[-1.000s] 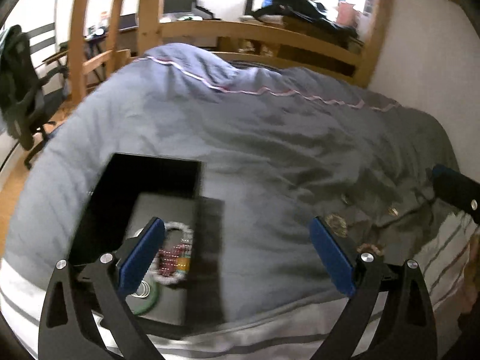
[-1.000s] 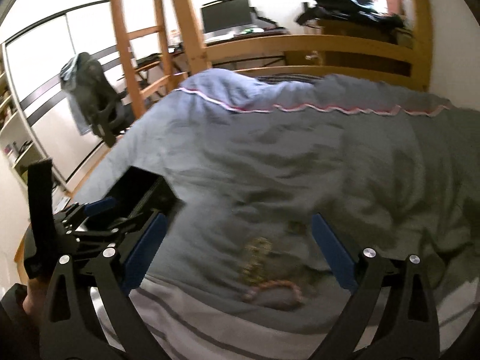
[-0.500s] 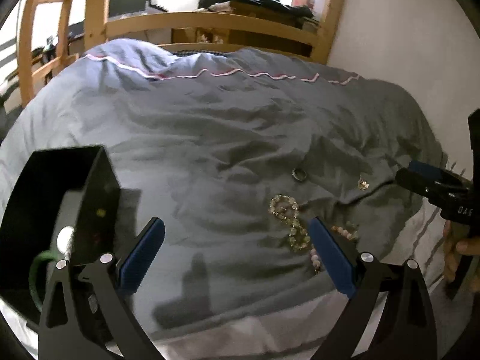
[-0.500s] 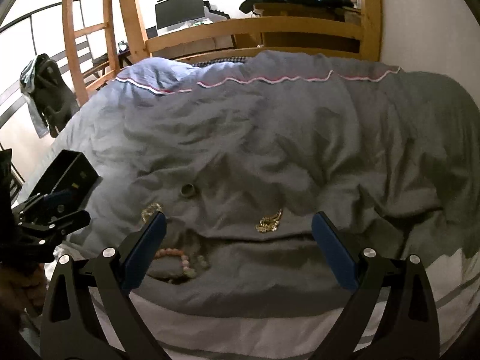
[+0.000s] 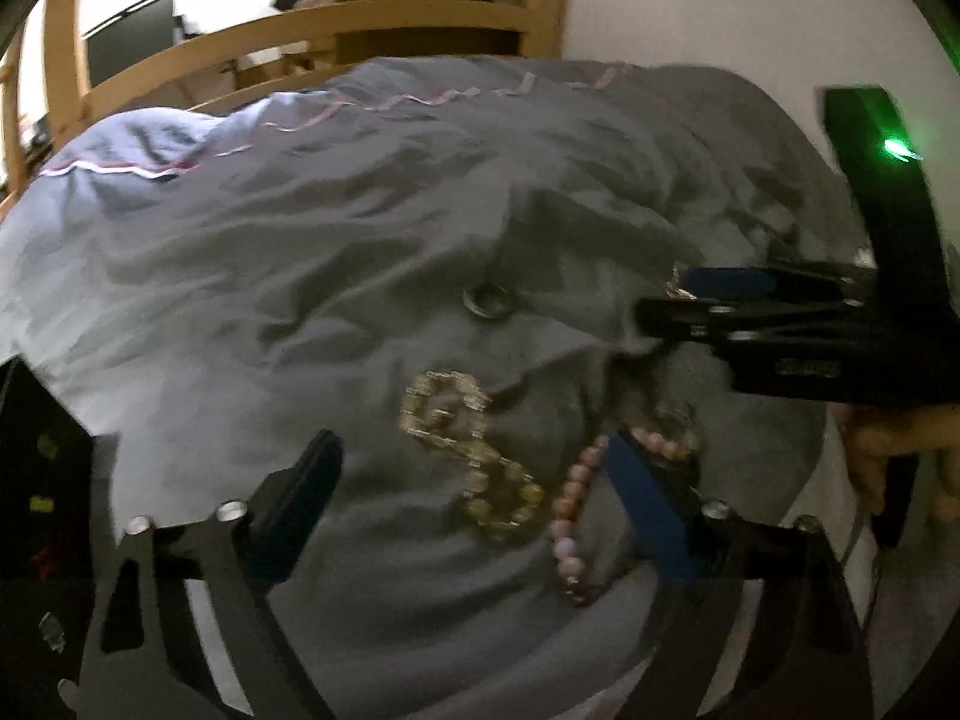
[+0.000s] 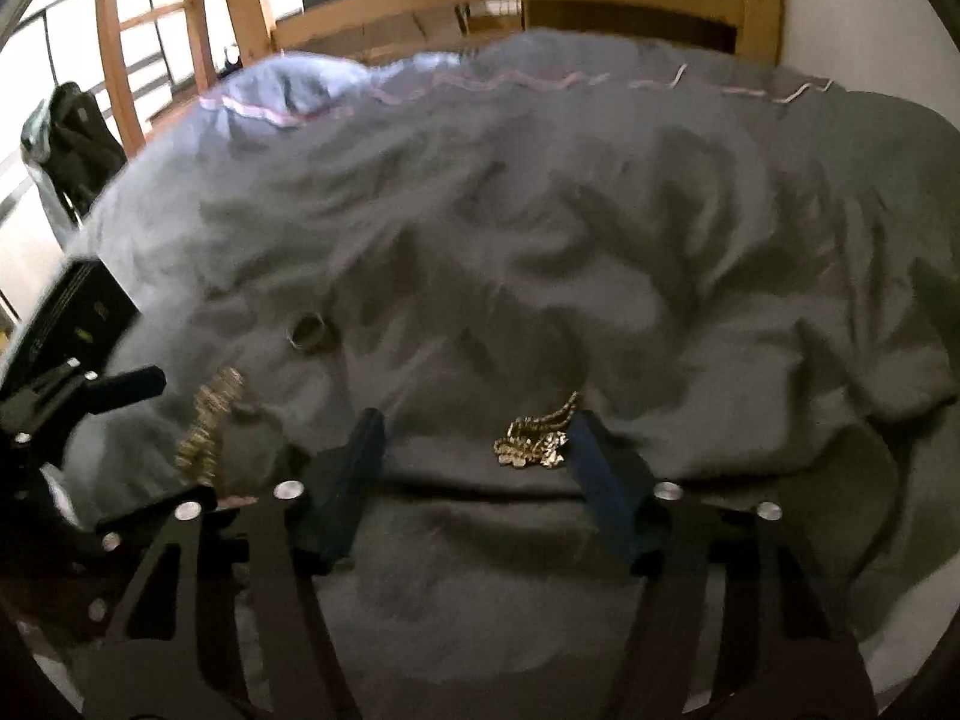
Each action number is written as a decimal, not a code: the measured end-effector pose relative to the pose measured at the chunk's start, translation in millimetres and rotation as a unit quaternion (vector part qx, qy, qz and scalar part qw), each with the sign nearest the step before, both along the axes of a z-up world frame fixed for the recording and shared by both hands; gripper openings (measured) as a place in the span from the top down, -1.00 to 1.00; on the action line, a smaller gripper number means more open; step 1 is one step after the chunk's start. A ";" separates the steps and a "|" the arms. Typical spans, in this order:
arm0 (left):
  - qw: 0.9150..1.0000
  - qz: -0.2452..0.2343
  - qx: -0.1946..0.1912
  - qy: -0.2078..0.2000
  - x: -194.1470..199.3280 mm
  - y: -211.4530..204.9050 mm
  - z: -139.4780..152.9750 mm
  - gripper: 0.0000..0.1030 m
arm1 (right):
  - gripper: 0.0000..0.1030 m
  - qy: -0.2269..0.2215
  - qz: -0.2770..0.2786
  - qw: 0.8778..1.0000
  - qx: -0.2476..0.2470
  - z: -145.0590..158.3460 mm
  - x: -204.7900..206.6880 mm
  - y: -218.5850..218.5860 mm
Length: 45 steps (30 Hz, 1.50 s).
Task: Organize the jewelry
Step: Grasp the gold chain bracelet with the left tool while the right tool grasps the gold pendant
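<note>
Left gripper (image 5: 471,489) hovers spread wide over the grey duvet (image 5: 300,276), holding nothing. At the far left stands the black jewelry box (image 5: 36,480). Between the blue pads, a gold chain bracelet (image 5: 468,456) lies in an S, long axis running from upper left to lower right. Just right of it, a pink bead bracelet (image 5: 570,516) curves past the right pad. A ring (image 5: 487,302) sits farther up. Right gripper (image 6: 477,456) is open too, a gold leaf-shaped piece (image 6: 534,438) touching its right pad, its tip pointing up-right.
</note>
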<state>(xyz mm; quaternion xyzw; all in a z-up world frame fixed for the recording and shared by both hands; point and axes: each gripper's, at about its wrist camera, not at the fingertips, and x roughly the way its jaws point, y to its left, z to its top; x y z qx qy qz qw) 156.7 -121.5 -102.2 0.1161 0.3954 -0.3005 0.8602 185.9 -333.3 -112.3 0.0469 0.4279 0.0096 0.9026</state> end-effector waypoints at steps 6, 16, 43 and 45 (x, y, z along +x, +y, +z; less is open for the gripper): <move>0.999 0.009 0.007 0.035 8.8 2.4 -7.9 0.29 | 0.40 0.004 -0.015 0.999 0.045 -3.1 1.9 -10.1; 0.998 0.038 -0.021 0.044 17.8 26.6 9.5 0.77 | 0.69 -0.054 0.034 0.992 0.107 16.9 -5.5 5.3; 0.997 0.059 -0.008 0.055 31.2 37.6 -1.9 0.70 | 0.69 -0.041 0.041 0.994 0.088 18.6 -4.4 14.6; 0.996 0.064 -0.015 0.055 32.1 40.9 0.6 0.82 | 0.68 -0.043 0.040 0.994 0.089 17.8 -5.2 14.5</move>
